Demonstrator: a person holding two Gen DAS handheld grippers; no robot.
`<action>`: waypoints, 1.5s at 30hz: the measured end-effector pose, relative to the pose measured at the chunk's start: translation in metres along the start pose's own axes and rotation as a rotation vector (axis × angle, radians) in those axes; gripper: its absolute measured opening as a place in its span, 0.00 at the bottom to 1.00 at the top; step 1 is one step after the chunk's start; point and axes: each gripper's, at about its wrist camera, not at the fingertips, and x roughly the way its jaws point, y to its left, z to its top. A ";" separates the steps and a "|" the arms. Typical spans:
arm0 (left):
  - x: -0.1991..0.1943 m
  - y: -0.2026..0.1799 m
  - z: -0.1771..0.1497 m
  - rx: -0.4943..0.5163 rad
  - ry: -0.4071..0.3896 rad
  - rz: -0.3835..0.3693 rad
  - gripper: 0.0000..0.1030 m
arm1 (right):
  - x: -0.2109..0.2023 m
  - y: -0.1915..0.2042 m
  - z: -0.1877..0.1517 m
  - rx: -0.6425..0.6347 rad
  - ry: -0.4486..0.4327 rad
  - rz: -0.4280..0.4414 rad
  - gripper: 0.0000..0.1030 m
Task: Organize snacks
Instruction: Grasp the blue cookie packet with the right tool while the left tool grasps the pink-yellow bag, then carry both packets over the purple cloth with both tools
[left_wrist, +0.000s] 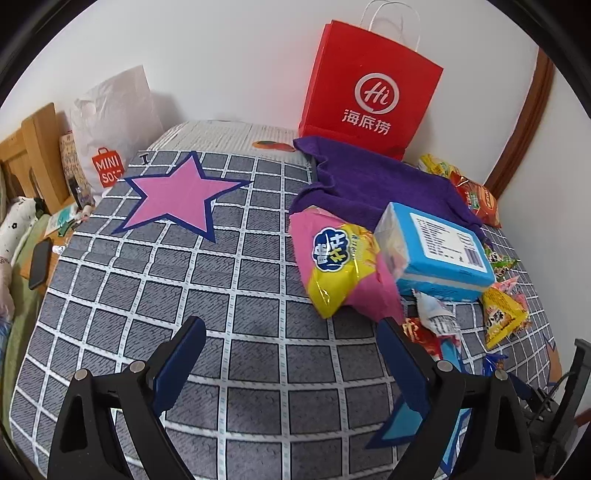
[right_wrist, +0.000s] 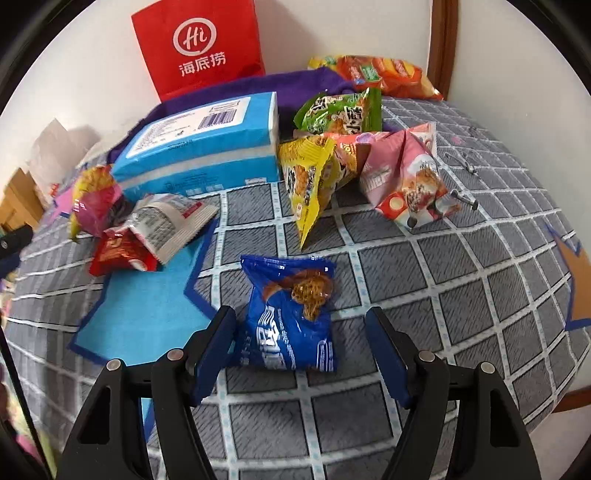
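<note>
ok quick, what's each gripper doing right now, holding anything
Left gripper: open, holding nothing, over bare checked cloth.
Right gripper: open, blue snack packet between its fingers, not gripped.

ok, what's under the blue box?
The blue box rests on the purple cloth at the back; its front overlaps the pink-and-yellow snack bag and a white sachet. Whatever else lies beneath is covered.

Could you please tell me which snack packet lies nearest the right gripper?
The blue noodle packet: it lies alone between the right gripper's open fingers, unlike the others farther back.
</note>
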 end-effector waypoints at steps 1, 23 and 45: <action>0.003 0.000 0.001 0.000 0.003 -0.001 0.90 | 0.002 0.004 0.000 -0.026 -0.014 -0.015 0.62; 0.088 -0.027 0.043 0.043 0.123 -0.104 0.64 | -0.036 -0.025 0.025 -0.033 -0.080 0.024 0.45; 0.012 -0.046 0.112 0.132 -0.047 -0.126 0.47 | -0.080 -0.009 0.145 -0.059 -0.255 0.104 0.44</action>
